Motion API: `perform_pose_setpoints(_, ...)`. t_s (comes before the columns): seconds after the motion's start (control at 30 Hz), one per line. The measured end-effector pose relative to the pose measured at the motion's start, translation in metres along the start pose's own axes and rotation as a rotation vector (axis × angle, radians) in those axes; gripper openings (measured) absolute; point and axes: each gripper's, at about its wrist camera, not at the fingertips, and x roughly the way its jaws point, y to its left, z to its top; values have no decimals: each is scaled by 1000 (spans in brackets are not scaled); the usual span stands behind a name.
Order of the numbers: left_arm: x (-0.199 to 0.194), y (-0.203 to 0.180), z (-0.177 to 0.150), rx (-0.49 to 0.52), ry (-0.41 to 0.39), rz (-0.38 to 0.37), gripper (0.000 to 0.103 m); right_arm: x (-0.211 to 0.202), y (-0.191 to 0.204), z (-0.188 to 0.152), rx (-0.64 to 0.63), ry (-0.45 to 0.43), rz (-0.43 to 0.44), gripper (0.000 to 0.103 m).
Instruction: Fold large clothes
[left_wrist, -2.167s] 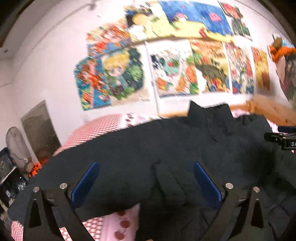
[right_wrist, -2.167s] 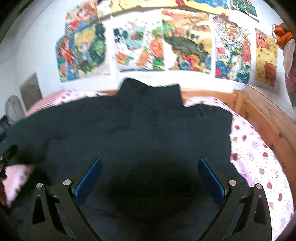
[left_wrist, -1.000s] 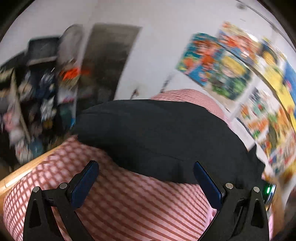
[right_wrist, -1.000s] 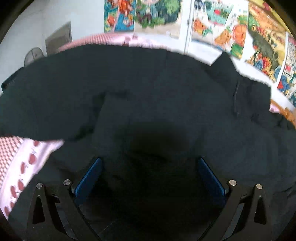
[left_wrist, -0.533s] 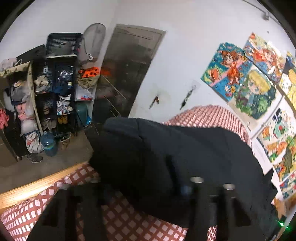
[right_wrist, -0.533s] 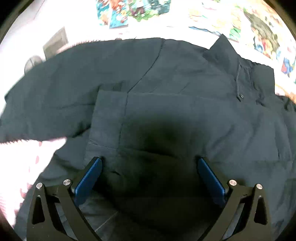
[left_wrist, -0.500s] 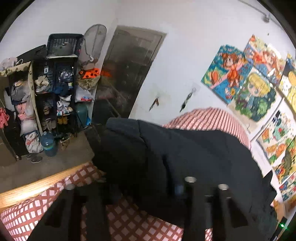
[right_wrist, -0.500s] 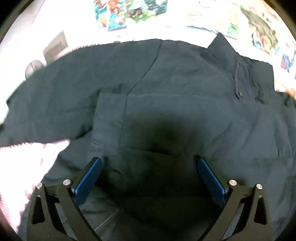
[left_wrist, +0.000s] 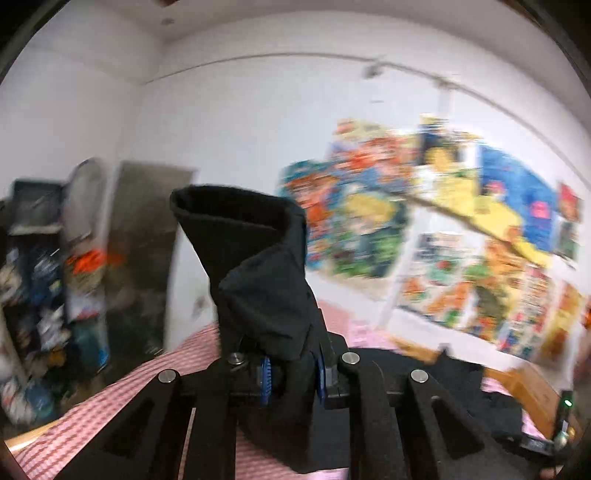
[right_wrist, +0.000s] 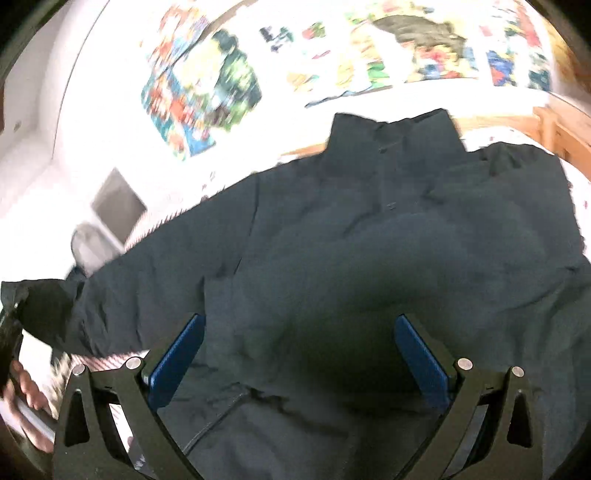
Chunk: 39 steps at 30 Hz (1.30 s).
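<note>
Black cloth filled the left hand-held gripper (left_wrist: 291, 373), which a second earlier had stood wide open above the bed with nothing in it; its jaws had just been closing, and now the blue pads (left_wrist: 265, 378) pinched the end of the jacket's sleeve (left_wrist: 255, 266). Where that sleeve had lain flat on the red-checked bedding (left_wrist: 147, 384) before, its cuff now stood up out of the jaws, mouth open and pointing toward the ceiling, tilted a little to the left, with the rest of the sleeve hanging down below the pads. The wall of posters (left_wrist: 424, 229) had come into this view, blurred. The right hand-held gripper (right_wrist: 297, 354) was spread wide as before, holding nothing, and hovered over the jacket (right_wrist: 388, 240), its pads above the chest panel. The jacket lay spread on the bed, front side up, its long axis running away from that gripper, collar (right_wrist: 391, 136) at the far end toward the poster wall and wooden bed frame (right_wrist: 554, 125), hem nearest the camera. The held sleeve stretched off to the left from the shoulder, across the jacket's length, rising at its end into the left gripper at the picture's left edge, where a hand (right_wrist: 29, 391) showed.
</note>
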Motion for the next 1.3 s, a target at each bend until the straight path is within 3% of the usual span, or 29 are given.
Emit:
perform_pose_setpoints(0.2,-20,-96,-5,149,-7,-254,17,-32,-39,1,-17,-46,-78,101)
perform_pose_setpoints(0.37,-19,-167,-38,241,105,-436,17,-60,-70,-3,-40,-56,-131,101)
perform_pose_setpoints(0.5,-8,-214,-71,307,206,-515,17,-80,-96,-2,-41,-72,-163,101)
perform_pose_setpoints(0.7,12,-266,-131,402,344,-568,17,-86,-128,-3,-6,-72,-212,101)
perform_pose_setpoints(0.93,36,-301,-199,515,523,-614,17,-79,-163,-7,31,-51,-245,101)
perform_pose_setpoints(1.17,52,-306,-234,527,670,-662,17,-61,-180,-11,80,-18,-120,101)
perform_pose_setpoints(1.23,53,-300,-235,497,704,-702,25,-53,-183,-12,110,-8,-73,101)
perform_pose_setpoints(1.27,54,-297,-234,480,723,-720,36,-48,-184,-12,123,-2,-51,101)
perform_pose_setpoints(1.3,55,-296,-234,467,738,-733,58,-44,-184,-13,136,4,-28,101)
